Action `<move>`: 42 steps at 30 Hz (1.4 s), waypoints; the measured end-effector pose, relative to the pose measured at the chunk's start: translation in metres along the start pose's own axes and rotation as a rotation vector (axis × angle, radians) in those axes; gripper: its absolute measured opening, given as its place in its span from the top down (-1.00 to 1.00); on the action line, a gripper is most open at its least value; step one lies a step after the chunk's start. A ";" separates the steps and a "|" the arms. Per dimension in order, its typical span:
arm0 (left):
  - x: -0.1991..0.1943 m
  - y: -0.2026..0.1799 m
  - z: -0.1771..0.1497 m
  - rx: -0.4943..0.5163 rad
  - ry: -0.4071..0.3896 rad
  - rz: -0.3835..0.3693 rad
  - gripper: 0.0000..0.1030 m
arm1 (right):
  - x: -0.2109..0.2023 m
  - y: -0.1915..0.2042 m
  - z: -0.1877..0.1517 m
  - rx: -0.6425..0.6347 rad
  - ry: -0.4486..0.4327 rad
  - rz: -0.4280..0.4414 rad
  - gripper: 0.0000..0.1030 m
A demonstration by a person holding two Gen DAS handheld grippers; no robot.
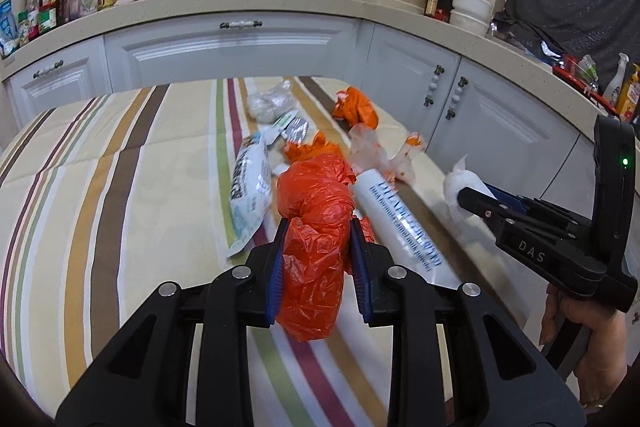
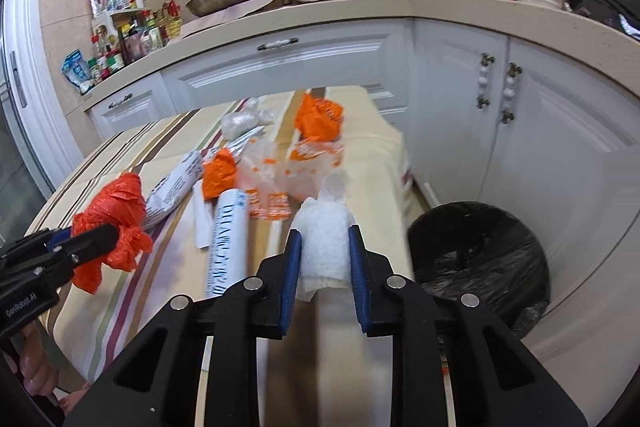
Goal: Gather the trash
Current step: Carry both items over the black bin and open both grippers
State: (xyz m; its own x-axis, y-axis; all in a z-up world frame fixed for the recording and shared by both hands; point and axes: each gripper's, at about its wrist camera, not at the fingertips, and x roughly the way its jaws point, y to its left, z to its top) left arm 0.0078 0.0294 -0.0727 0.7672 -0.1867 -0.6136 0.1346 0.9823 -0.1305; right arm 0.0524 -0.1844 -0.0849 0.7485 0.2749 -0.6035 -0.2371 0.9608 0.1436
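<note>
My left gripper [image 1: 318, 227] is shut on a crumpled orange plastic bag [image 1: 316, 227], held over the striped tablecloth [image 1: 100, 187]. In the right wrist view this bag [image 2: 116, 219] hangs in the left gripper [image 2: 108, 231] at the left. My right gripper [image 2: 324, 239] is shut on a white paper wad [image 2: 324, 243], held above the table's right edge. It shows in the left wrist view as the right gripper [image 1: 472, 197] with the wad [image 1: 460, 187]. A black-lined trash bin [image 2: 484, 259] stands on the floor to the right.
On the table lie a white printed roll [image 1: 400, 227], a white snack packet [image 1: 250, 187], another orange bag [image 1: 356, 107], clear wrappers [image 1: 272, 101] and torn orange-white plastic [image 2: 280, 183]. White cabinets [image 1: 240, 55] and a cluttered counter [image 1: 280, 3] surround the table.
</note>
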 end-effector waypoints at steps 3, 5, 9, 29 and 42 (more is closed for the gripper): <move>0.002 -0.014 0.010 0.021 -0.012 -0.030 0.47 | -0.013 -0.019 0.004 0.021 -0.029 -0.053 0.52; 0.006 -0.027 0.016 0.035 -0.013 -0.053 0.47 | -0.018 -0.033 0.004 0.037 -0.040 -0.083 0.52; 0.017 -0.060 0.030 0.076 -0.019 -0.098 0.47 | -0.027 -0.062 0.006 0.072 -0.059 -0.152 0.52; 0.152 -0.210 0.056 0.216 0.148 -0.118 0.31 | 0.002 -0.182 0.005 0.197 -0.065 -0.236 0.03; 0.126 -0.189 0.061 0.200 0.101 -0.104 0.01 | -0.015 -0.166 0.004 0.211 -0.089 -0.233 -0.26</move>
State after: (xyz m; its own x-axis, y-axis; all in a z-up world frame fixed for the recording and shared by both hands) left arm 0.1178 -0.1787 -0.0777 0.6773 -0.2782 -0.6811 0.3388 0.9397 -0.0470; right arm 0.0831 -0.3476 -0.0961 0.8211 0.0395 -0.5694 0.0737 0.9819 0.1744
